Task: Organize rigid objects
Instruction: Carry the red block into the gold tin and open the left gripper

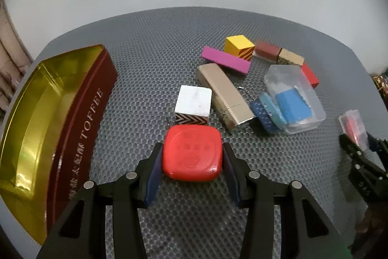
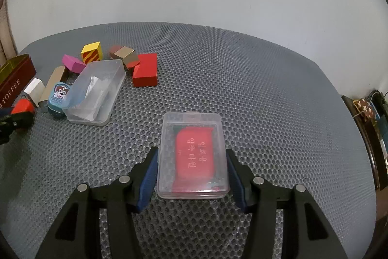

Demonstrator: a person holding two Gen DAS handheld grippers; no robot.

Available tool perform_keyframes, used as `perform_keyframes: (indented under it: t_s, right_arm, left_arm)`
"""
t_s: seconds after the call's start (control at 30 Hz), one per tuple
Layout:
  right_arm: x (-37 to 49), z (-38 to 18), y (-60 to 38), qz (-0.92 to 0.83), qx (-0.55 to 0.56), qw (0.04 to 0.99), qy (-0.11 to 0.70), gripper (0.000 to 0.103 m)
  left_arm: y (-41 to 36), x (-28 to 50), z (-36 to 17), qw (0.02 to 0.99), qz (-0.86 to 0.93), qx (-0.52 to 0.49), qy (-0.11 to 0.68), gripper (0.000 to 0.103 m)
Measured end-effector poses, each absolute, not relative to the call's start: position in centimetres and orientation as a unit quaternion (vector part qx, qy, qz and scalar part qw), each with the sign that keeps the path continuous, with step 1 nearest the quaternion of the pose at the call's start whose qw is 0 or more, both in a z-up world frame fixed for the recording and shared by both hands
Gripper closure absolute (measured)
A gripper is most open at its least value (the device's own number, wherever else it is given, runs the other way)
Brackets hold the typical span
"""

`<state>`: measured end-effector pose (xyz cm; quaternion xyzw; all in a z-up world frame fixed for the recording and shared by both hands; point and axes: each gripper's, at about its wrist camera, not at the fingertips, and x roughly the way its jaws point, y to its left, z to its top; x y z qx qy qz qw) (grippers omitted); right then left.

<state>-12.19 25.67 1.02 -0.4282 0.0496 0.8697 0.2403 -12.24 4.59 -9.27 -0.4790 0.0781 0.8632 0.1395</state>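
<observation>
Left gripper [image 1: 191, 159] around red case [image 1: 191, 153], mat [image 1: 157, 45] beyond.

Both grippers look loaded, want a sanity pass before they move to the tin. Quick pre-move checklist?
1. Left gripper on the red case: pads against both sides, ok.
2. Right gripper on the clear box: pads against both sides, ok.
3. Clear box lid shut: cannot tell; red item shows inside.
4. Tin open, its visible part holds nothing: ok.
5. Red case clear of its neighbours: not ok; white block sits right at its far edge, contact cannot tell.
6. Grippers apart from each other: ok; the right one is far off at the left view's edge.
</observation>
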Motion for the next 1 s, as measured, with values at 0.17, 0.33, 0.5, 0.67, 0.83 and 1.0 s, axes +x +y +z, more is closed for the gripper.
perform_keyframes:
  t_s: [0.17, 0.33, 0.5, 0.67, 0.83, 1.0]
  right_arm:
    - [-13.6, 1.0, 26.3, 0.87, -0.428, 0.239, 0.052, 0.049]
    - [-10.1, 1.3, 26.9, 0.87, -0.428, 0.239, 0.052, 0.049]
    - [-11.0, 1.4, 26.5, 0.871, -0.427, 0.238, 0.055, 0.049]
    - [-9.3, 1.5, 27.5, 0.871, -0.427, 0.237, 0.056, 0.049]
    - [-9.4, 1.5, 28.4, 0.871, -0.427, 0.236, 0.058, 0.049]
    - [-8.5, 1.7, 27.9, 0.871, -0.427, 0.236, 0.058, 0.049]
  left_arm:
    - [3.7, -11.6, -7.1, 0.137, 0.87, -0.468, 0.072, 0.06]
    - [1.8, -11.9, -3.8, 0.13, 0.88, -0.455, 0.05, 0.06]
    - [-0.8, -13.9, -0.9, 0.111, 0.887, -0.445, 0.048, 0.06]
    - [-4.8, -14.8, 0.2, 0.076, 0.891, -0.442, 0.071, 0.06]
    - [-9.1, -16.4, -1.4, 0.049, 0.879, -0.472, 0.054, 0.06]
    - [-11.8, -17.5, -4.0, 0.028, 0.865, -0.497, 0.063, 0.06]
